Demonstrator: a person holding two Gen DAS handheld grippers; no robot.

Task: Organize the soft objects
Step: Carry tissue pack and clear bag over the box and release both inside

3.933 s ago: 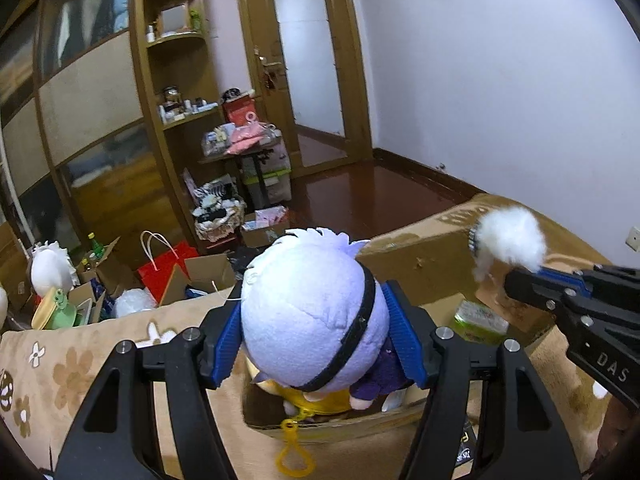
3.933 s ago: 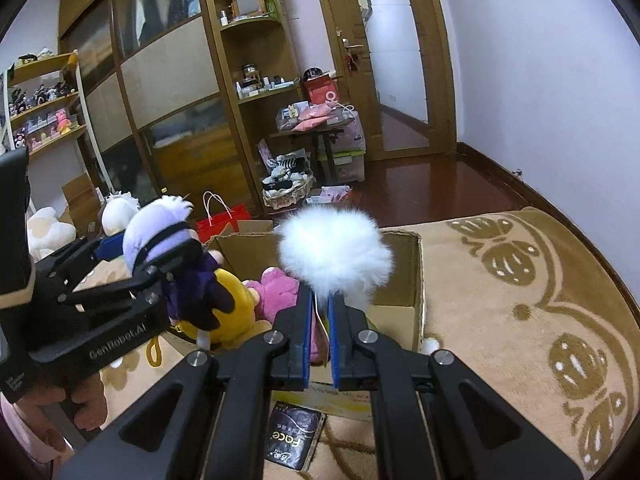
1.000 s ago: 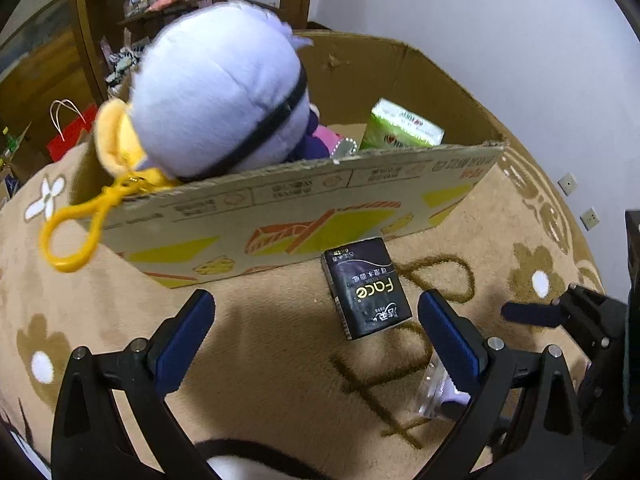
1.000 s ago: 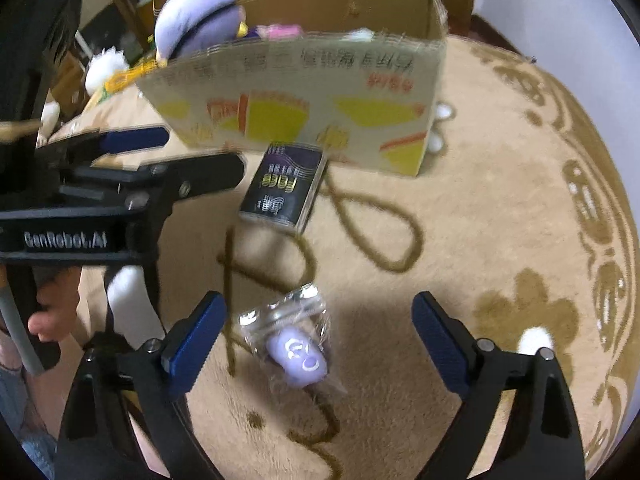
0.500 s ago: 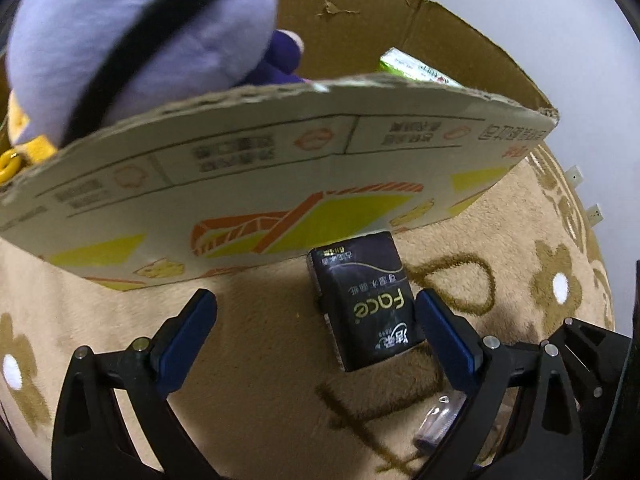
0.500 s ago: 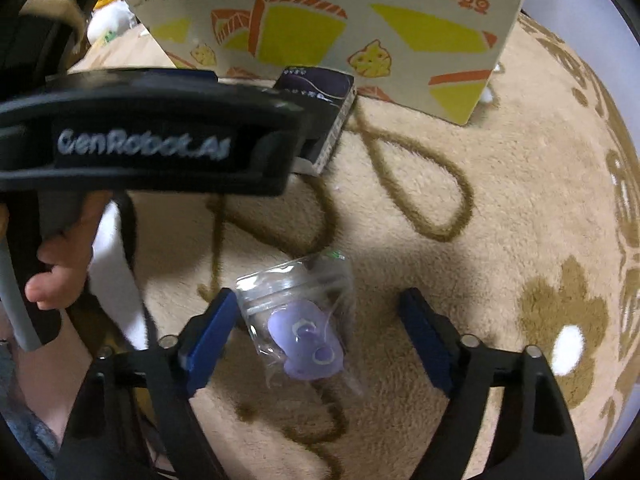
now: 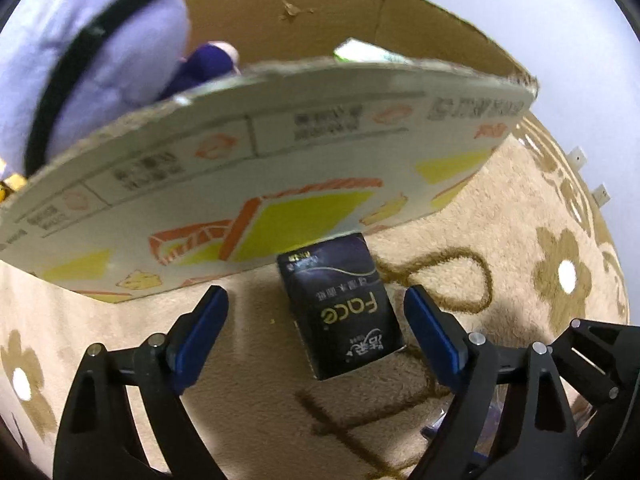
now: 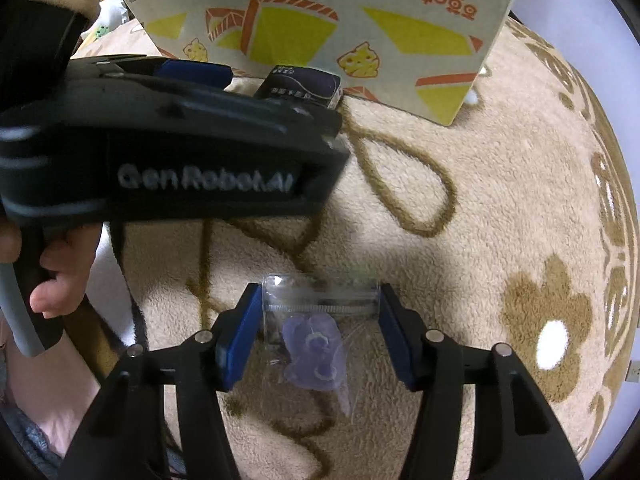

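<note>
Both of my grippers have dropped low over the beige blanket [image 8: 500,208] since the plush and the white pompom went into the cardboard box [image 7: 280,168]. Compared with a second ago, my right gripper [image 8: 320,320] has narrowed around the clear zip bag [image 8: 316,320] holding a small lilac soft piece [image 8: 316,348]; its blue fingers [image 8: 240,336] now touch both ends of the bag's zip strip, which lies flat on the blanket. My left gripper [image 7: 316,332] hangs with fingers [image 7: 200,332] spread wide on either side of the dark tissue pack [image 7: 344,308], not touching it. That pack lies just in front of the box wall. Inside the box, the lilac-headed plush doll [image 7: 92,52] leans at the left.
</note>
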